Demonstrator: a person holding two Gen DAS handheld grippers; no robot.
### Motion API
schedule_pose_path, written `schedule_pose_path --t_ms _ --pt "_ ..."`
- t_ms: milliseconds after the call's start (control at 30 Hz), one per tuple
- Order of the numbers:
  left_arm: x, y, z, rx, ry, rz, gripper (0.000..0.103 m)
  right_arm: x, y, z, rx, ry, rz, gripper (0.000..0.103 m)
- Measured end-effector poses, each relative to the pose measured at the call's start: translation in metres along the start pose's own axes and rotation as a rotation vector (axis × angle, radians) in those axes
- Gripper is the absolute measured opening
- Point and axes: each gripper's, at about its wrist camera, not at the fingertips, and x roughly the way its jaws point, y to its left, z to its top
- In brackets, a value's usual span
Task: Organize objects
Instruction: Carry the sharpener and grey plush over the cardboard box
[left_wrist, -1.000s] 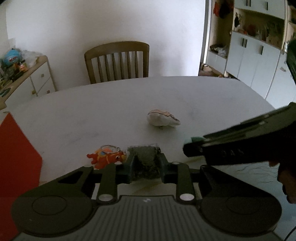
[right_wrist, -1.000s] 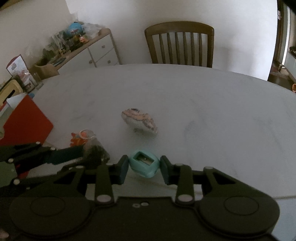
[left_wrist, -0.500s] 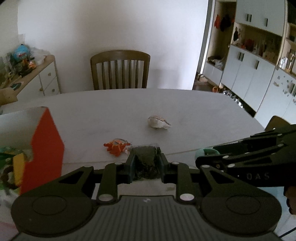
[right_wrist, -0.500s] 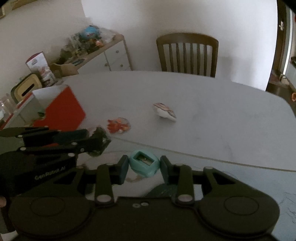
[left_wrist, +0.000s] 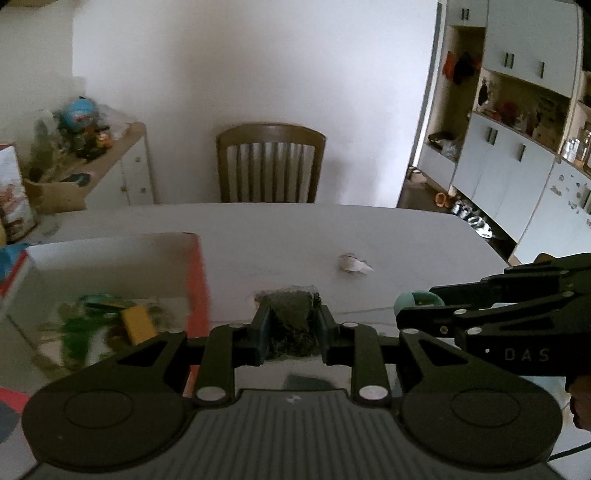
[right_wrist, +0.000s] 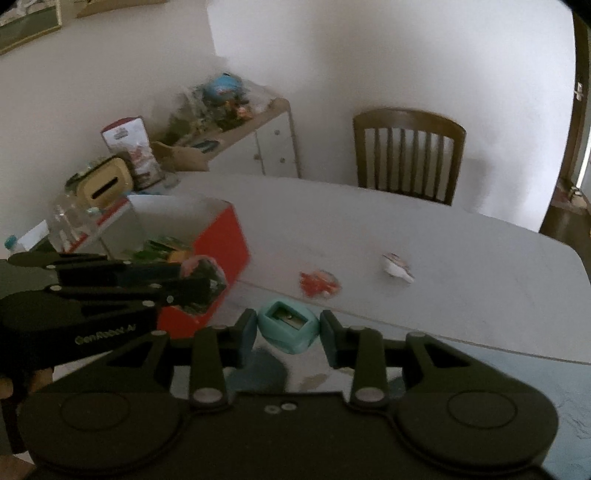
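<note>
My left gripper (left_wrist: 291, 328) is shut on a small clear bag of dark green stuff (left_wrist: 291, 325); it also shows in the right wrist view (right_wrist: 203, 280), held just right of the red box. My right gripper (right_wrist: 288, 332) is shut on a teal pencil sharpener (right_wrist: 288, 325), which also shows in the left wrist view (left_wrist: 413, 301). The open red box (left_wrist: 195, 280), also in the right wrist view (right_wrist: 221, 240), holds green and yellow items. An orange fish toy (right_wrist: 319, 282) and a white shell-like object (right_wrist: 397, 267) lie on the white table (right_wrist: 443, 277).
A wooden chair (left_wrist: 269, 166) stands behind the table. A cluttered sideboard (left_wrist: 92, 162) is at the left, tall cabinets (left_wrist: 517, 166) at the right. A beige box and jars (right_wrist: 103, 188) sit beside the red box.
Both grippers have lifted and pulled back from the table, still holding their objects. The view swung left, bringing the open red box into sight beside the left gripper.
</note>
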Motion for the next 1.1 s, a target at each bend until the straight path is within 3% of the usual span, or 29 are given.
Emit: schedule_pose_path --t_ms 567,833,1100 --pt "-0.050 0.123 -0.004 0.005 -0.058 0.079 0.026 0.032 0.123 0.036 -0.090 -0.031 0.056 0.035" --pt "-0.040 0.182 -0.007 -0.019 -0.045 0.108 0.026 0.070 0.165 0.049 -0.118 -0.013 0.053 0.035" --pt "-0.014 0.230 -0.007 -0.056 -0.018 0.115 0.026 0.101 0.181 0.056 -0.133 0.016 0.028 0.035"
